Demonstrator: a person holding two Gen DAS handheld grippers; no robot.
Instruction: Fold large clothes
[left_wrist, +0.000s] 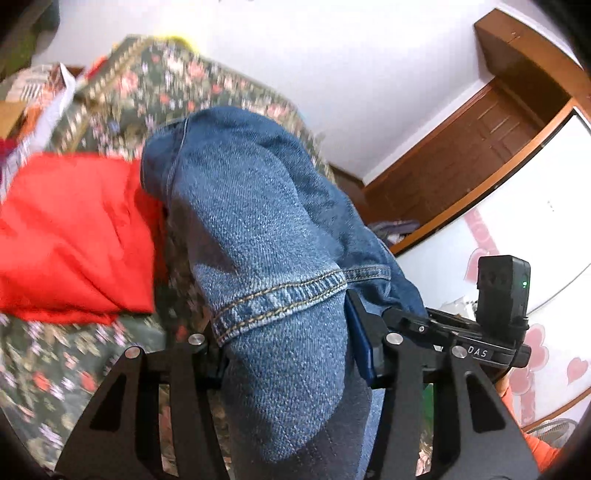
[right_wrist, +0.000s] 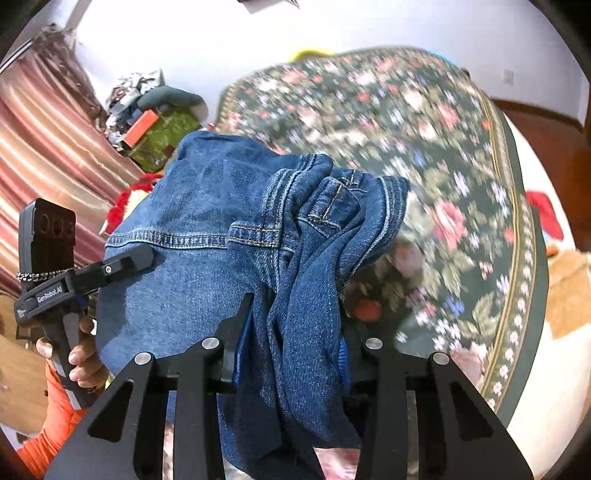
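The left gripper (left_wrist: 284, 354) is clamped on a pair of blue jeans (left_wrist: 251, 229); the denim fills the space between its two fingers, and a stitched hem (left_wrist: 280, 295) lies across the cloth just above them. From there the jeans rise away from the camera as a thick bundle, lifted above the bed. In the same view the other tool, black with a small green light, shows at the right, close beside the cloth.

The right gripper (right_wrist: 291, 354) is also clamped on the jeans (right_wrist: 192, 229), here on a bunched part with the waistband and a belt loop (right_wrist: 332, 199) folded over at the far end. The cloth hangs down between its fingers and spreads wide to the left, where the tip of the left tool (right_wrist: 122, 264) touches the denim. A hand (right_wrist: 79, 354) in an orange sleeve holds the handle of that tool at the left edge.

Below and behind the jeans lies a dark green bedspread with flowers (right_wrist: 424, 155), blurred in both views. On it, left of the jeans in the left wrist view, rests a red cloth (left_wrist: 74, 236), flat and a little wrinkled. Far right in that view stands a brown wooden door (left_wrist: 480, 147) in a white wall. In the right wrist view a striped pink curtain (right_wrist: 40, 147) hangs at the left, and some boxes (right_wrist: 147, 125) are piled at the far side of the bed.
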